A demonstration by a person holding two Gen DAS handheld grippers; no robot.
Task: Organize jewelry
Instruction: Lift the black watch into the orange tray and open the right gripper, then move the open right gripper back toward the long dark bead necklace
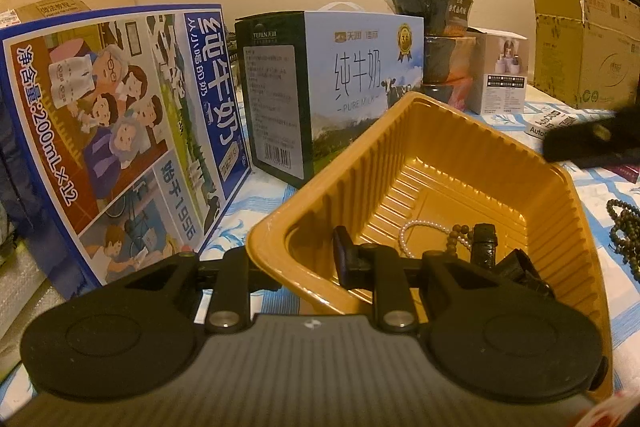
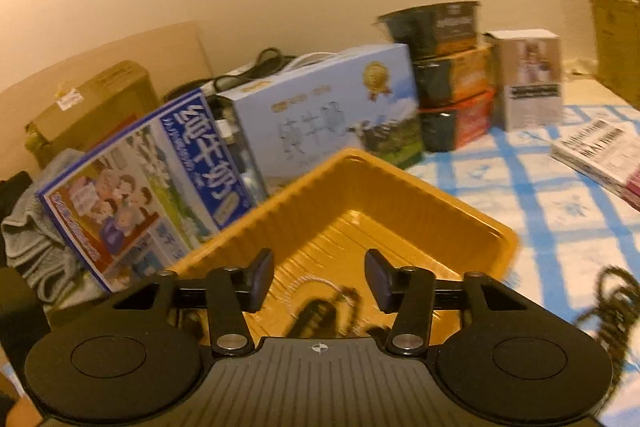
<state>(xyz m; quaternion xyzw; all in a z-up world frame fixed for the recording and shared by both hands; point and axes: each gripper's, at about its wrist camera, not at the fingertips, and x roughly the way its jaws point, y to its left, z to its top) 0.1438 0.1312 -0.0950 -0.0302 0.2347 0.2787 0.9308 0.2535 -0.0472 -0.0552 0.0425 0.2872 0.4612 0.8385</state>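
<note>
A gold plastic tray (image 1: pixel 472 131) sits tilted on the blue checked cloth. My left gripper (image 1: pixel 300 261) is shut on its near left rim: one finger (image 1: pixel 343 251) is inside the tray and the other is hidden behind the wall. In the tray lie a pearl bracelet (image 1: pixel 416 231), a string of brown beads (image 1: pixel 460 231) and a black strap (image 1: pixel 485 243). My right gripper (image 2: pixel 320 279) hangs open over the tray (image 2: pixel 400 183) with nothing between its pads. Its dark blurred shape (image 1: pixel 592 143) shows at the tray's right. A dark bead necklace (image 2: pixel 612 303) (image 1: pixel 624 227) lies on the cloth right of the tray.
Two milk cartons (image 1: pixel 120 131) (image 1: pixel 352 83) stand behind and left of the tray. Stacked dark bowls (image 1: pixel 436 39), a small white box (image 1: pixel 500 71) and a cardboard box (image 1: pixel 584 43) line the back. A booklet (image 2: pixel 596 155) lies at the right.
</note>
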